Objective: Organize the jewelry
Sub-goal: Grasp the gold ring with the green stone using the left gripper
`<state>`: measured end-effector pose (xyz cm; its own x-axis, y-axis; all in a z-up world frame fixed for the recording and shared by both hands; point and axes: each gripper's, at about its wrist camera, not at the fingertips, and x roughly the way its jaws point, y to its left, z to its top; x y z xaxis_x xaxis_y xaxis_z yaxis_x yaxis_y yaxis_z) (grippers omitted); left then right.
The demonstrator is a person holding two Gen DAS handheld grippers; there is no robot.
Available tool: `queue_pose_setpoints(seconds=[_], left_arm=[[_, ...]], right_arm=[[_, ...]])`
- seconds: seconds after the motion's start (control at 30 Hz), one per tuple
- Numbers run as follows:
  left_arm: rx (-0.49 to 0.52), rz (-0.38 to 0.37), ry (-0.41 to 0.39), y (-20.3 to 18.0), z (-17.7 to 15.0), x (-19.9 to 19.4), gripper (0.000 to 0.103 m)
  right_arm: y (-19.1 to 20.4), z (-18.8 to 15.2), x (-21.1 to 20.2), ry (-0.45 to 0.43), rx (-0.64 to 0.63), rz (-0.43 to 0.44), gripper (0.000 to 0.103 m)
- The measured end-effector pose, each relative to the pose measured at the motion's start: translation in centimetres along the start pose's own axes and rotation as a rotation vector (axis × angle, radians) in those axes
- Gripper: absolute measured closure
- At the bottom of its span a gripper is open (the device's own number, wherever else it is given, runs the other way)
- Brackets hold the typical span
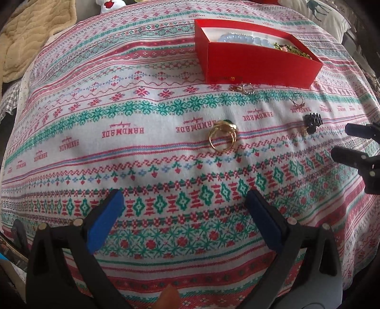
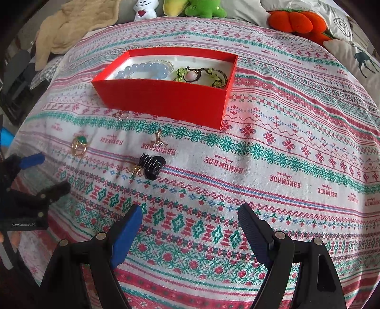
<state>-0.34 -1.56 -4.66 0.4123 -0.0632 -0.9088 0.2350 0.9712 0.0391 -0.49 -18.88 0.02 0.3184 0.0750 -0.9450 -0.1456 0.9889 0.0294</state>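
A red box [image 1: 256, 64] [image 2: 166, 99] holds a blue bead bracelet [image 2: 142, 70] and a green bead piece [image 2: 201, 74]. On the patterned cloth lie a gold ring with a green stone [image 1: 222, 136] [image 2: 79, 145], a black hair claw [image 1: 313, 122] [image 2: 152, 166] with a small gold piece beside it, a gold ring [image 1: 298, 101] [image 2: 158, 140] and small rings [image 1: 244, 89] [image 2: 122, 116] by the box front. My left gripper [image 1: 182, 209] is open and empty, short of the green-stone ring. My right gripper [image 2: 190, 223] is open and empty, right of the claw.
The patterned cloth [image 2: 285, 166] covers a bed. Plush toys [image 2: 204, 8], an orange pumpkin cushion [image 2: 296, 21] and a beige blanket [image 2: 78, 26] lie at the far edge. A deer-print pillow [image 2: 361, 61] sits at the far right.
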Motion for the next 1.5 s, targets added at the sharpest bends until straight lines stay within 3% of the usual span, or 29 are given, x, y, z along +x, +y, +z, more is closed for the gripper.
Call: queue_pose_setpoints(seconds=[0.2, 0.47, 0.6, 0.77, 1.07, 1.4, 1.5], left_arm=[[0.013, 0.016, -0.068, -0.2, 0.0, 0.7, 0.0], [0.026, -0.025, -0.098, 0.0, 1.1, 1.1, 0.002], [0.053, -0.051, -0.13, -0.4, 1.4, 0.6, 0.018], [0.061, -0.101, -0.15, -0.6, 2.3, 0.4, 0.046], [0.069, -0.137, -0.155, -1.2, 3.1, 0.7, 0.078], [0.053, -0.12, -0.128, -0.9, 2.8, -0.1, 0.078], [0.049, -0.122, -0.126, -0.7, 2.7, -0.2, 0.078]], right_arm=[[0.6, 0.0, 1.3, 0.004, -0.022, -0.006, 0.019], [1.3, 0.7, 2.3, -0.033, -0.034, -0.019, 0.014], [1.6, 1.1, 2.6, -0.037, -0.036, -0.02, 0.014], [1.6, 1.0, 2.5, -0.043, -0.041, -0.022, 0.014], [1.5, 1.0, 2.4, -0.043, -0.041, -0.023, 0.014], [1.4, 1.7, 2.4, -0.046, -0.051, -0.015, 0.014], [1.6, 2.1, 2.2, -0.059, -0.051, -0.005, 0.019]])
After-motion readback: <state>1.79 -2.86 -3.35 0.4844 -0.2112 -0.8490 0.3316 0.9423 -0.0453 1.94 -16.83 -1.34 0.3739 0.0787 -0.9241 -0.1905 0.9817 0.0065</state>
